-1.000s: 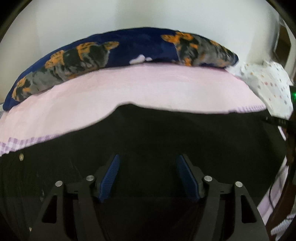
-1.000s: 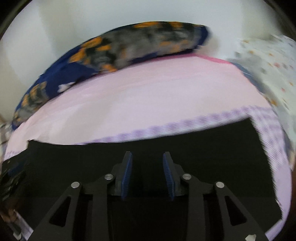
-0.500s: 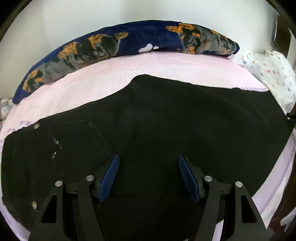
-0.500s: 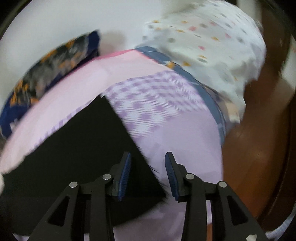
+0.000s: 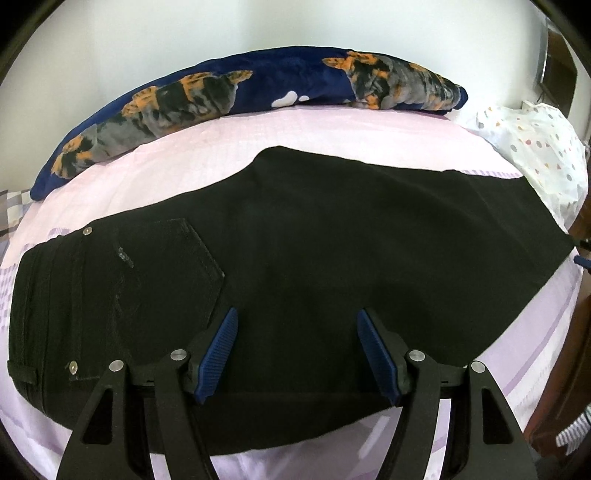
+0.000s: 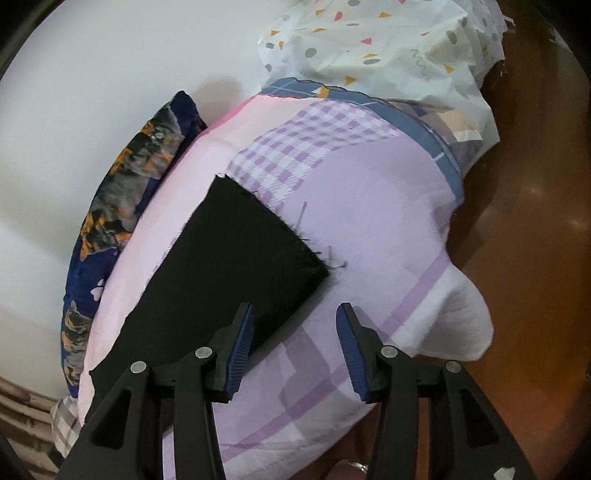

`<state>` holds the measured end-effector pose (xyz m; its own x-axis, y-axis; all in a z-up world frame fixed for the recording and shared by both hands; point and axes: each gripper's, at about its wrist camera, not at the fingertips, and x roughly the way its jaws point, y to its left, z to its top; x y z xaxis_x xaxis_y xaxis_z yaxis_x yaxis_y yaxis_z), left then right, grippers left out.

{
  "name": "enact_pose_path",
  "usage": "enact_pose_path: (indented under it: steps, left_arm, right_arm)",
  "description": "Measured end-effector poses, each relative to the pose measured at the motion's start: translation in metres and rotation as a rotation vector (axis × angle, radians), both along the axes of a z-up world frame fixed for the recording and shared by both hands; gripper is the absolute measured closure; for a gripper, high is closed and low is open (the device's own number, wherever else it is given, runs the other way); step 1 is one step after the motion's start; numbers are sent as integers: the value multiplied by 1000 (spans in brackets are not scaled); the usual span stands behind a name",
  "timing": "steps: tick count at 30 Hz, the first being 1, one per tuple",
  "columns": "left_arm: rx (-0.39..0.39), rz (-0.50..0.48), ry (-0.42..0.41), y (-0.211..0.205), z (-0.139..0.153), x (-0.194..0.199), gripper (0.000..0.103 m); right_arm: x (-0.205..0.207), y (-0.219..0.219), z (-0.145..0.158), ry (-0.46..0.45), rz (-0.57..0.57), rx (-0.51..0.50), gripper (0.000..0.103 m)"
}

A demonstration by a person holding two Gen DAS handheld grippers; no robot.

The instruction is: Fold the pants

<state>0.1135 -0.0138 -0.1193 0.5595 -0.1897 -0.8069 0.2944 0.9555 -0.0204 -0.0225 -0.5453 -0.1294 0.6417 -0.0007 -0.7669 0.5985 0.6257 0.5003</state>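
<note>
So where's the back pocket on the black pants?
In the left wrist view the back pocket sits on the left part of the black pants, by the waistband, just up and left of the left gripper, whose jaws are open.

A home bedroom: a bed [image 5: 332,140] in pink-and-lilac sheets, a long navy cat-print pillow [image 5: 229,96] against the white wall [image 5: 184,33].

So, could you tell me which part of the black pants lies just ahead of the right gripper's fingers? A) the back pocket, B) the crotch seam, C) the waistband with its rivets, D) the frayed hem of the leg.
D: in the right wrist view the right gripper, open, points at the black pants' frayed hem, with loose threads on the lilac sheet.
</note>
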Motion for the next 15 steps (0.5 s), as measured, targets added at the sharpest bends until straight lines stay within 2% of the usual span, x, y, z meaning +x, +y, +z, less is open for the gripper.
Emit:
enact_pose_path:
  steps: [6,9,11,12,15]
  left_arm:
    - [3,-8,14,-5,-1,-2,34]
    - [1,-16,33,-8,-4,-1,34]
    - [4,-26,47,-12,-6,0,32]
    - [8,-27,55,-13,-8,2,31]
    - [2,-27,62,-14,-11,5,28]
  right_arm:
    - [12,-6,-4,-51,-15,19,59]
    - [20,-11,-8,-78,-22,36,69]
    - [25,-13,-9,-83,-21,39,85]
    - [28,-14,-11,-80,-21,41,90]
    - [32,-14,-11,-96,-28,63,94]
